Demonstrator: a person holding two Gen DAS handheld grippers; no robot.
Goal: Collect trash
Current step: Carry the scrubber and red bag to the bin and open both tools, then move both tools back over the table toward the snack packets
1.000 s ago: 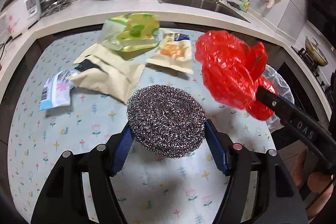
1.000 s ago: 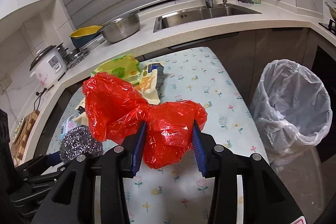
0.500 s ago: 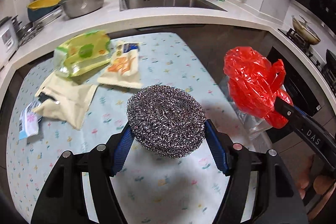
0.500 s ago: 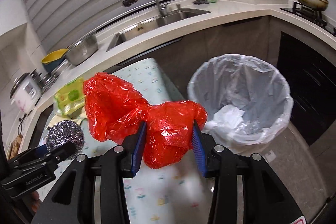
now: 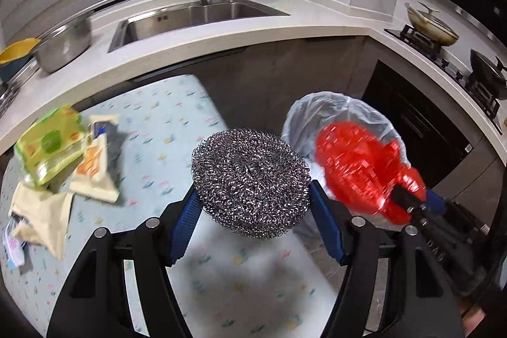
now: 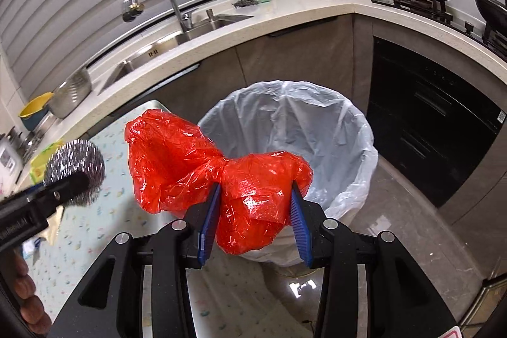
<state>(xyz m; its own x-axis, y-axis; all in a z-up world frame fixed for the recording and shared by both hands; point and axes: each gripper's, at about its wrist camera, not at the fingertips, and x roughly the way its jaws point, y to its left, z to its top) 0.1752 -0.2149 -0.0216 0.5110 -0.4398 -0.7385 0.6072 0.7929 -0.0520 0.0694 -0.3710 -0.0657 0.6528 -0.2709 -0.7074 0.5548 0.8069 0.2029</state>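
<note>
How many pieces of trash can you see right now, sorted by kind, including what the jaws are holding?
Round steel wire scourer: 1
Crumpled red plastic bag: 1
Green snack packet: 1
White and orange snack packet: 1
Cream paper bag: 1
White printed wrapper: 1
Total: 6

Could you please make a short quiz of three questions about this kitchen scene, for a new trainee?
1. True or false: the right gripper holds a crumpled red plastic bag.
2. What does the left gripper hold? A) a steel wool scourer B) a green packet C) a sponge
3. Fill in: the trash bin is lined with a ____ plastic bag.

Key:
1. True; its blue pads press on the bag, in front of the bin's opening.
2. A; the steel wool scourer sits between the pads, while the green packet lies on the flowered tablecloth.
3. White.
</note>
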